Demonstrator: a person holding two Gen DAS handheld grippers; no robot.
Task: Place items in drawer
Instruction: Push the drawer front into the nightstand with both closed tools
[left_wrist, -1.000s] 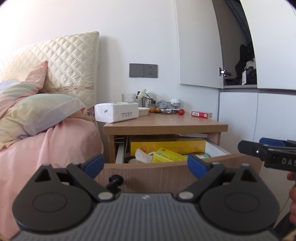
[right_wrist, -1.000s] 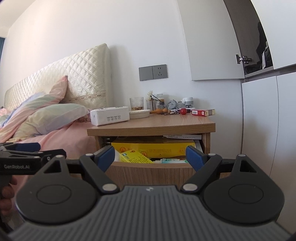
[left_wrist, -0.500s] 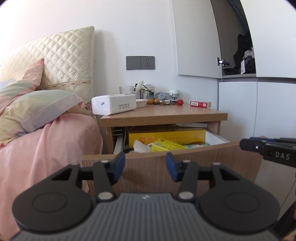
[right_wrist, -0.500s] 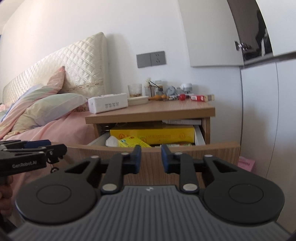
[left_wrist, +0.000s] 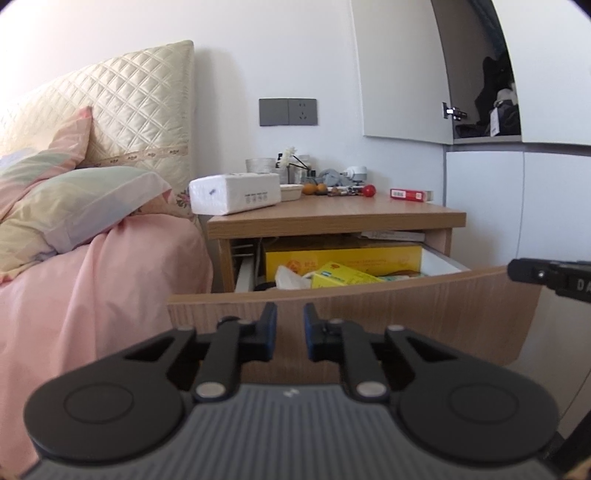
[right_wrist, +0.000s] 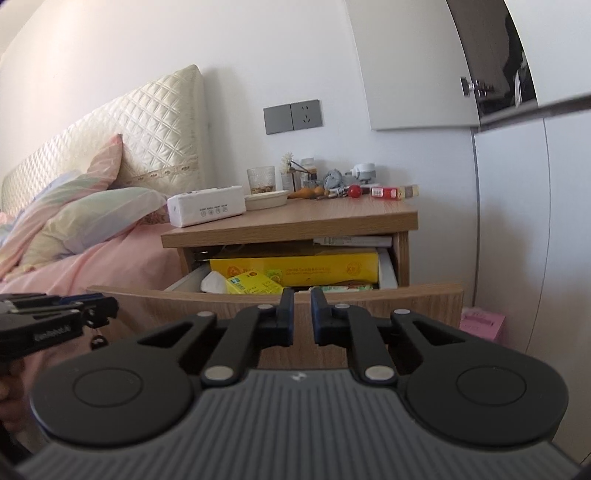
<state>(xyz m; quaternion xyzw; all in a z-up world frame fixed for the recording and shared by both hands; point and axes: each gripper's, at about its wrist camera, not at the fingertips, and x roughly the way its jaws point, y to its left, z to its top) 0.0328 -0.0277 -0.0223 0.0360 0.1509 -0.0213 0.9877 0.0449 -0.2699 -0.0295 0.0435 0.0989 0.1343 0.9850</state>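
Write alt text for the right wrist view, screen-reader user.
The right gripper, fingers nearly closed on nothing, faces the pulled-out nightstand drawer, crammed with yellow boxes. On top sit a white tissue pack, a glass and a red box; the left gripper shows at left, before a pink bed.

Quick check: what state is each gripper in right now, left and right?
Left gripper: jaws nearly closed, a narrow gap left, holding nothing.
Right gripper: jaws nearly closed, a narrow gap left, holding nothing.
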